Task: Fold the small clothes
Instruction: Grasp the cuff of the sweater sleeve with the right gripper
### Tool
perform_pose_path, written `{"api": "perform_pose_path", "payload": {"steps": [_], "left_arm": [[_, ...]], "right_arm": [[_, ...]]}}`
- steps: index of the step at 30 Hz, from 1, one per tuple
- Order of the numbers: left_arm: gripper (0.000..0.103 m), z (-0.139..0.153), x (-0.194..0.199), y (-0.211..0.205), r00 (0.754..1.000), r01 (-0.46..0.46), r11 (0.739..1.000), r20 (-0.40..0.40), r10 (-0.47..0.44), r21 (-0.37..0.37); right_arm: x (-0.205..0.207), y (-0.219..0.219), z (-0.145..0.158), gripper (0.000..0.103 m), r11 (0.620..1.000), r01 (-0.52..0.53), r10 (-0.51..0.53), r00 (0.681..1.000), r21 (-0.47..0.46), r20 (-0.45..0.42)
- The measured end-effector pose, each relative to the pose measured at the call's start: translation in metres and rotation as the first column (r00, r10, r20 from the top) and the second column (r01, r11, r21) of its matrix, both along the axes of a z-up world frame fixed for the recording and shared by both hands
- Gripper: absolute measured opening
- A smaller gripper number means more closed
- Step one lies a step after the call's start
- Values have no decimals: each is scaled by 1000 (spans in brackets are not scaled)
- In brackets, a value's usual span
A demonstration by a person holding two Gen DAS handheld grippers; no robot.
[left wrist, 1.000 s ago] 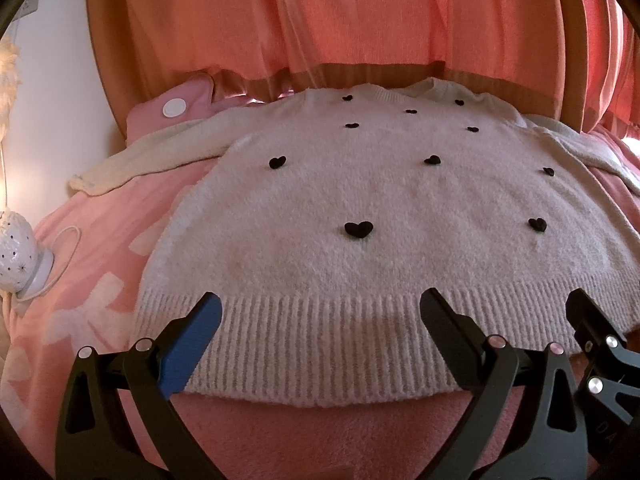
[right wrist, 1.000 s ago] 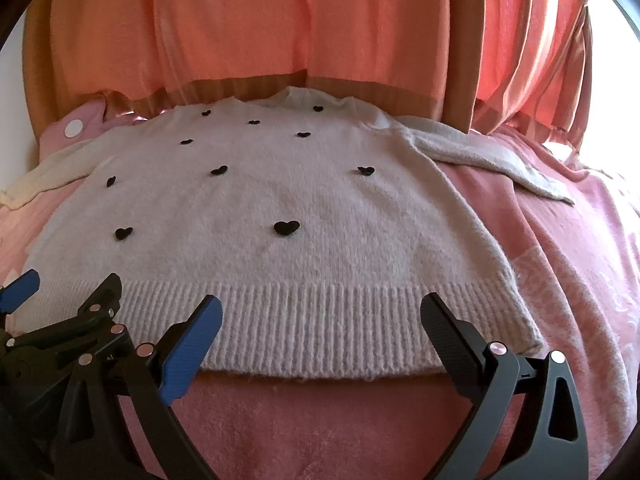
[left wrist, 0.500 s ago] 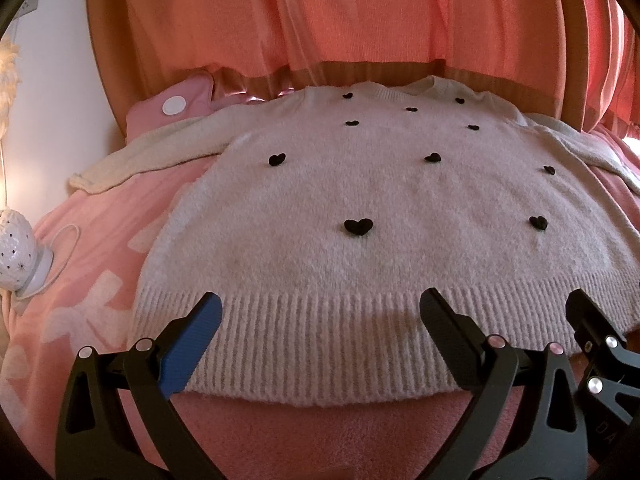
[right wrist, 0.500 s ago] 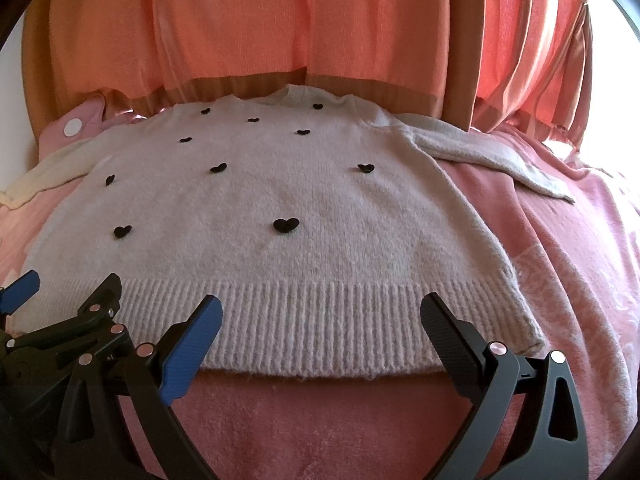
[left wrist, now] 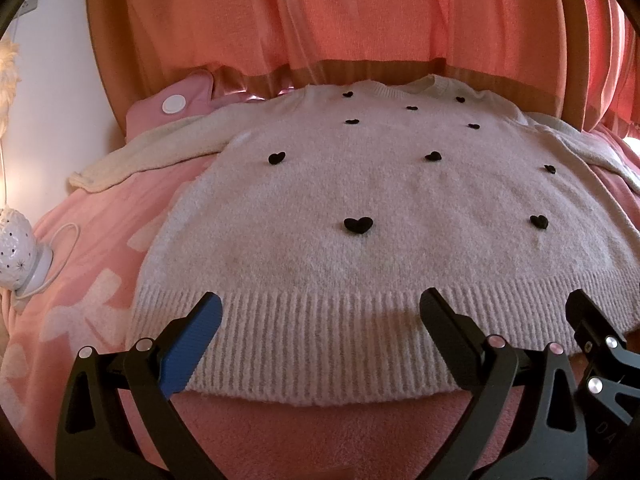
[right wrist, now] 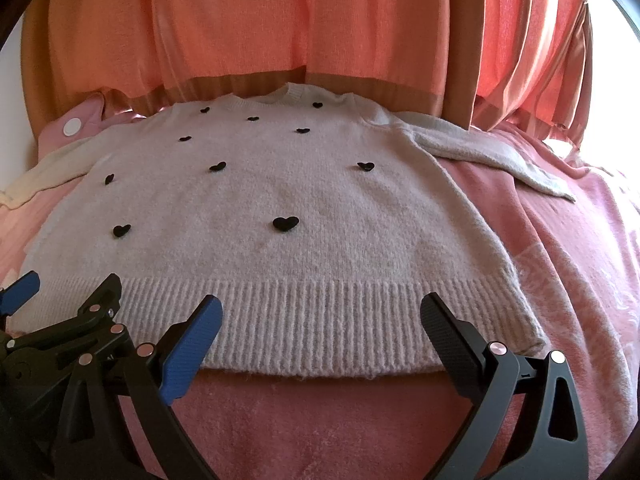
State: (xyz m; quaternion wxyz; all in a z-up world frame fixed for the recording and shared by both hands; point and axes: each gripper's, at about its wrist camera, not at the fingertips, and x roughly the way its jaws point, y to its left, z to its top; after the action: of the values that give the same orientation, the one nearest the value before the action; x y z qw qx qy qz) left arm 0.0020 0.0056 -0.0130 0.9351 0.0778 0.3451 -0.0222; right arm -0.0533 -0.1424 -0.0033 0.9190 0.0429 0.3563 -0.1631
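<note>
A small cream knitted sweater [left wrist: 360, 200] [right wrist: 272, 184] with black heart patches lies flat on a pink blanket, front up, both sleeves spread out to the sides. Its ribbed hem [left wrist: 320, 344] [right wrist: 320, 320] faces me. My left gripper [left wrist: 320, 324] hovers open over the left half of the hem, with nothing between its fingers. My right gripper [right wrist: 320, 324] stands open above the right half of the hem, also holding nothing. Each gripper shows at the edge of the other's view.
The pink blanket [right wrist: 560, 280] covers the bed all round the sweater. Orange curtains [left wrist: 320, 20] hang behind the bed. A pink pillow [left wrist: 176, 100] lies at the back left. A white lamp [left wrist: 20, 248] with a cord stands at the left edge.
Both grippers have crept very slightly forward toward the hem. The sweater has not moved and both grippers stay open.
</note>
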Motion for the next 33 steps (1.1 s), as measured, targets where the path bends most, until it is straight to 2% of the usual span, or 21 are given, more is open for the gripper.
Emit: {"api": "perform_pose_path", "payload": {"steps": [8,10,12,15,17,19,21,23,25,26,28,29,30,31,33], "left_arm": [[96,0,0,0,1000,3,1000,-2,-3,-6],[97,1,1,3,1000,16,999,-10,-17,-30],[97,8,2,7,998,48,994,-37,-52,-97],[98,26,6,16,994,84,975,-48,-96,-205],[98,41,13,22,992,111,959,-33,-123,-262],[98,54,26,23,992,113,952,-25,-125,-286],[98,62,47,22,992,96,937,-46,-118,-335],[98,65,70,25,990,83,900,-72,-125,-427],[98,63,90,25,988,46,871,-104,-111,-490],[98,59,102,24,986,23,856,-130,-105,-517],[98,51,118,23,981,1,824,-161,-112,-567],[98,44,128,23,977,-8,796,-173,-122,-605],[98,38,134,23,975,-16,784,-182,-125,-621],[98,33,139,23,974,-25,779,-191,-122,-626],[98,22,147,22,970,-31,797,-210,-121,-603]], "right_arm": [[0,-1,-1,98,1000,-8,8,1000,10,-6],[0,-8,3,98,997,-38,39,999,66,-14],[-1,-23,17,98,987,-60,59,998,150,9],[-4,-73,52,98,968,-46,17,993,247,121],[5,-113,65,98,963,1,-41,989,268,144],[20,-168,66,98,949,68,-115,984,307,138],[35,-226,55,98,921,159,-211,971,355,112],[50,-289,35,97,867,249,-304,951,432,62],[56,-348,14,96,794,369,-430,903,482,17],[59,-368,7,92,763,413,-476,879,498,0],[61,-403,-9,90,710,470,-537,843,525,-28],[64,-416,-16,86,687,489,-557,829,537,-43],[66,-428,-23,84,667,501,-571,819,552,-54],[70,-438,-32,80,641,510,-582,810,574,-70],[75,-446,-32,75,642,519,-612,790,564,-29]]}}
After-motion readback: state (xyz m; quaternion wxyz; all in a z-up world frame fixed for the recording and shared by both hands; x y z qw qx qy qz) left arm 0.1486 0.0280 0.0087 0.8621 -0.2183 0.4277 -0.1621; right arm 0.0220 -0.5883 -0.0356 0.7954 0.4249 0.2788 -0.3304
